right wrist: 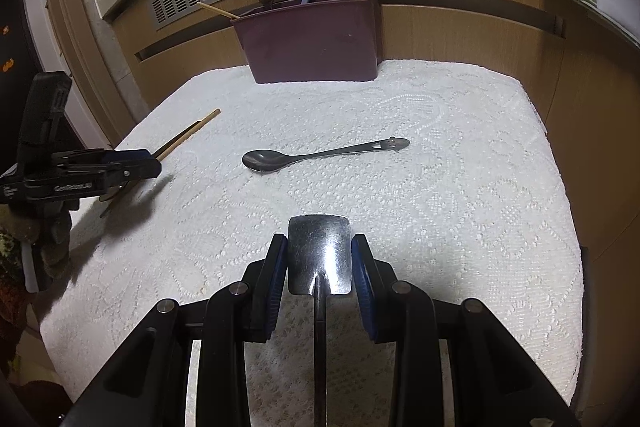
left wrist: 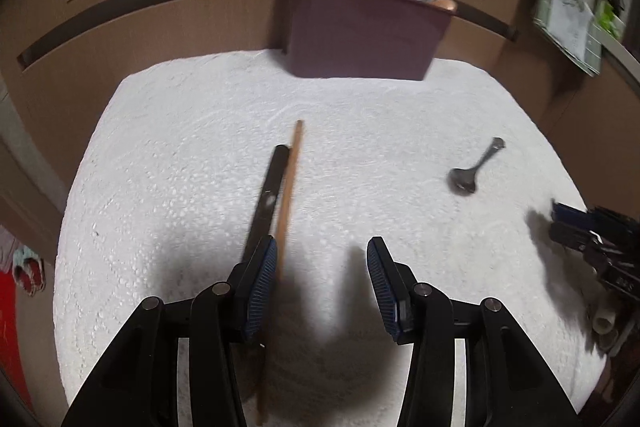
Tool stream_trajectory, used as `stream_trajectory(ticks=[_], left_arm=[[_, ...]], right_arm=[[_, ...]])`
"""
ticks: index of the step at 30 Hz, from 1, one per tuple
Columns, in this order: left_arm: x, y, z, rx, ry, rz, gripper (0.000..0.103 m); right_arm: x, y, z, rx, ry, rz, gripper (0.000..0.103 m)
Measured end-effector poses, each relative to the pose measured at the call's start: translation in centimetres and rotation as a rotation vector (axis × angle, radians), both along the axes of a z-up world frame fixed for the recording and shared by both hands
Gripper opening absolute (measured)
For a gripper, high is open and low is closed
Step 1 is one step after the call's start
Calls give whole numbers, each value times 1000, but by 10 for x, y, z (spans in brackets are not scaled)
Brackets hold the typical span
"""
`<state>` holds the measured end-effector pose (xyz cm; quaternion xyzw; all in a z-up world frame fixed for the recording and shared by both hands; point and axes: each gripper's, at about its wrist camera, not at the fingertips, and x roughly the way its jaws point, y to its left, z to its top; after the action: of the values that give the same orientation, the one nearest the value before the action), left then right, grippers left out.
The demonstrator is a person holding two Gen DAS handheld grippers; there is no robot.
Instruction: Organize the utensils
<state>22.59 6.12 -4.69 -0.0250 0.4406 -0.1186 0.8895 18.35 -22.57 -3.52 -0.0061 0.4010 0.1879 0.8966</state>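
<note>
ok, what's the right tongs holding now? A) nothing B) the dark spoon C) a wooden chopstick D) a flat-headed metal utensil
D: in the right wrist view the right tongs are shut on a flat-headed metal utensil, its head pinched between both pads; the dark spoon lies apart on the white cloth.

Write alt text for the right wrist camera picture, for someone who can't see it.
The right gripper is shut on a flat, square-ended metal utensil held above a white lace tablecloth. Ahead, a dark spoon lies on the cloth before a maroon utensil holder that already holds several utensils. At left, the left gripper is beside a wooden chopstick.
</note>
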Motion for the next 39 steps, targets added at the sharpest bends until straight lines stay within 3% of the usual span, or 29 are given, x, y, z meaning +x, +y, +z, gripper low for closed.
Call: stream_trajectory(ticks=[4, 8, 11, 14, 20, 21, 22, 25, 29, 32, 39], left_arm=[[8, 7, -6, -47, 38, 11, 48], [7, -5, -5, -117, 74, -52, 47], [11, -17, -3, -46, 65, -51, 46], [26, -20, -3, 19, 65, -23, 34], [60, -17, -1, 3, 124, 67, 21], [61, -16, 0, -1, 115, 91, 7], [59, -14, 0, -42, 103, 104, 6], [29, -12, 12, -132, 9, 123, 6], [-16, -8, 35, -211, -112, 133, 6], [-37, -7, 51, -222, -171, 134, 6], [-38, -9, 99, -274, -305, 94, 6]], right_arm=[[-1, 0, 0, -2, -1, 6, 30], [0, 0, -1, 1, 5, 9, 30], [0, 0, -1, -3, -1, 9, 30], [-1, 2, -1, -15, -5, 10, 30], [-3, 8, -1, -53, -27, 7, 30], [-4, 9, 0, -65, -41, 7, 30], [-6, 11, 2, -77, -58, 6, 30], [-10, 12, 15, -86, -114, 4, 30], [-16, 4, 40, 12, -154, 17, 30], [-13, 0, 50, 52, -154, 10, 30], [-7, 6, 58, 47, -162, -8, 30]])
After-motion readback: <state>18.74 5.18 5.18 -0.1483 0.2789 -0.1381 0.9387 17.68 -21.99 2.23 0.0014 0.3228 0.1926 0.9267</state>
